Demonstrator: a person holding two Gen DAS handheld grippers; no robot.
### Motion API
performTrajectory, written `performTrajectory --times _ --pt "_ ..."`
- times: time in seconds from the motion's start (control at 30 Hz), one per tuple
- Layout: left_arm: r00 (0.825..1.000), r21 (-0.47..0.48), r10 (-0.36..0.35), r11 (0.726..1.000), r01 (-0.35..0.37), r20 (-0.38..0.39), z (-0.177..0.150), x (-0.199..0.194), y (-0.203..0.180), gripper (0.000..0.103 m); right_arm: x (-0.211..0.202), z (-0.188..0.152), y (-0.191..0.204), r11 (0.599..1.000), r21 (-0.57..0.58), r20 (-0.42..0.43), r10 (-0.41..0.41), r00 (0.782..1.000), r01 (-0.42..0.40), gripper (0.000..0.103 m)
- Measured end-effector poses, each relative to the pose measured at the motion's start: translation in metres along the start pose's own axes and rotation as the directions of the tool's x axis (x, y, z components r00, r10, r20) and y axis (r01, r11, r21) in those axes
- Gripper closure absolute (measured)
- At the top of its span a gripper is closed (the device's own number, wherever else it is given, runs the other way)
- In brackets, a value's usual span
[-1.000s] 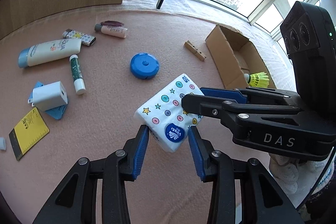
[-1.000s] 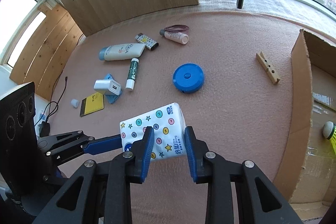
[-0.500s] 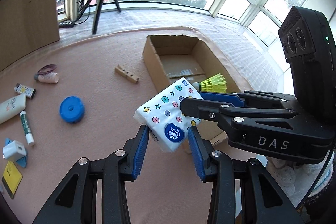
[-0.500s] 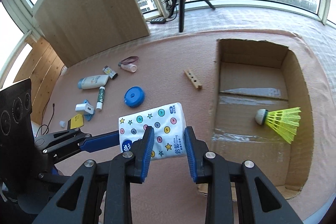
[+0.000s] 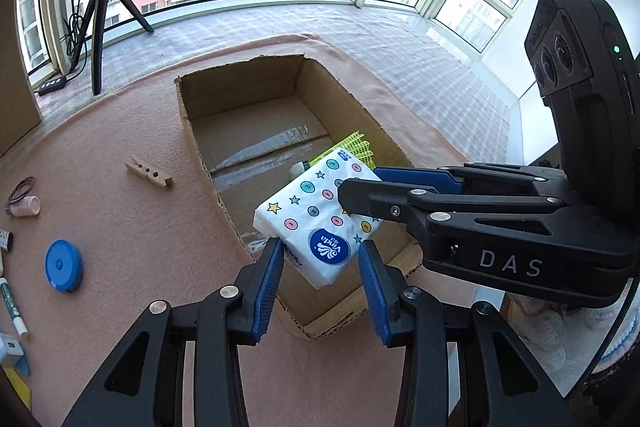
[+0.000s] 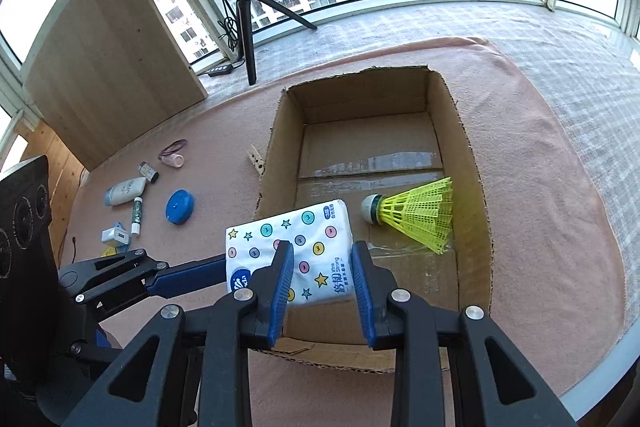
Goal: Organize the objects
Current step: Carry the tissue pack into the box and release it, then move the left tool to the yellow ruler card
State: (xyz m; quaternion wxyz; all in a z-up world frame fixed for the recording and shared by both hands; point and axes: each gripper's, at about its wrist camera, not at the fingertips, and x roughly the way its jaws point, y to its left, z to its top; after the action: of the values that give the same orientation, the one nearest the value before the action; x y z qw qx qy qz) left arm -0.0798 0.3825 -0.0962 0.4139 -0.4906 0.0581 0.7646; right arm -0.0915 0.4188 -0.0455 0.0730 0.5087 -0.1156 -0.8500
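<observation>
A white tissue pack with coloured dots and stars is held in the air over the near end of an open cardboard box. My left gripper is shut on one end of the pack and my right gripper is shut on its other side; the pack also shows in the right wrist view. A yellow shuttlecock lies inside the box, just beyond the pack.
On the pink mat left of the box lie a wooden clothespin, a blue round case, a small pink bottle, a white lotion bottle, a glue stick and a white charger. A tripod stands behind.
Both grippers have carried the tissue pack to the right, from over the mat to above the near end of the box. The box now fills the middle of both views.
</observation>
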Motion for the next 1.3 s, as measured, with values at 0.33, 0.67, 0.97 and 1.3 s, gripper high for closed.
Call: performTrajectory --times 0.33,0.67,0.97,1.3 --pt "1.0 -0.008 0.008 1.0 -0.008 0.005 -0.006 -0.013 0.011 0.058 0.001 0.0 0.002 1.0 -0.005 0.015 -0.01 1.0 0.01 0.07" --pt "0.995 -0.101 0.09 0.991 -0.086 0.035 -0.036 -0.058 0.056 0.058 0.005 0.0 0.03 0.999 -0.023 0.009 0.035 0.999 -0.035 0.07" --pt "0.983 -0.249 0.179 0.955 -0.162 0.048 -0.097 -0.125 0.134 0.058 0.026 -0.005 0.087 0.992 -0.079 -0.036 0.1 0.994 -0.102 0.07" --pt "0.965 -0.326 0.262 0.914 -0.24 0.025 -0.166 -0.188 0.224 0.058 0.057 -0.019 0.173 0.982 -0.117 -0.08 0.138 0.987 -0.147 0.065"
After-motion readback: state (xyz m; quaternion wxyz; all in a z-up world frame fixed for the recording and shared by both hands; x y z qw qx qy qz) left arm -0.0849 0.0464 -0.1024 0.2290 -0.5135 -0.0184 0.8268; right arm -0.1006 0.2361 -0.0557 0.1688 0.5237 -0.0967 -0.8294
